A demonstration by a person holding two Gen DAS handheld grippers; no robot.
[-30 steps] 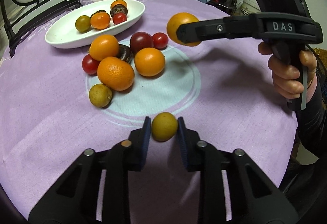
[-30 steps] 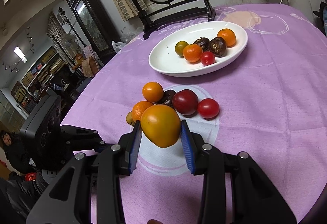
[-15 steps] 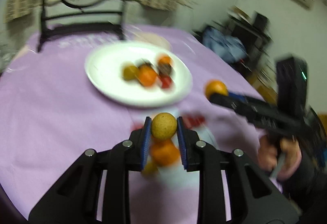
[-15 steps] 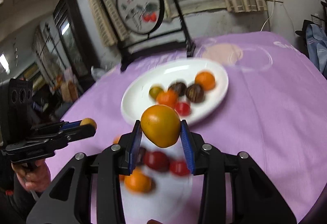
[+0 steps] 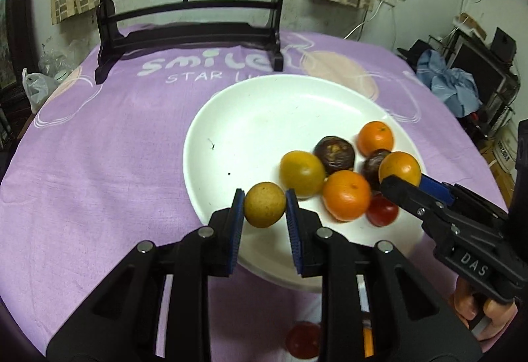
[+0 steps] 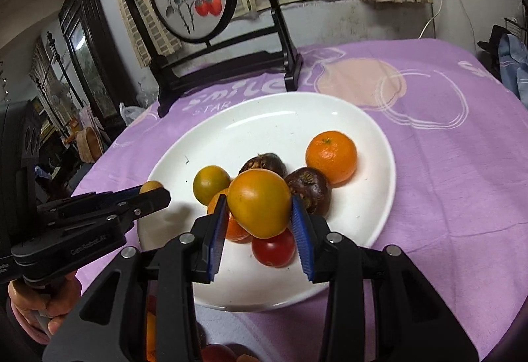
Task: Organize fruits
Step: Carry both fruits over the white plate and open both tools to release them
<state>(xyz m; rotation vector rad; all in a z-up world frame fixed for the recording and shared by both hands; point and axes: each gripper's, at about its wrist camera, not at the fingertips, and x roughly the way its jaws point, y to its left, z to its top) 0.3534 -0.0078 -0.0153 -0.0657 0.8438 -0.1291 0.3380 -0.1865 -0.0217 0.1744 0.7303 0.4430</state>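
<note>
left gripper [image 5: 265, 209] pinches a small tan fruit [image 5: 264, 204] over the white plate's [image 5: 250, 117] near-left rim, poised to drop | right gripper [image 6: 259, 214] clamps a yellow-orange fruit [image 6: 259, 202] above the pile, likely for release | plate holds six: two oranges, two dark fruits, one greenish, one red tomato [image 6: 273, 248]
</note>
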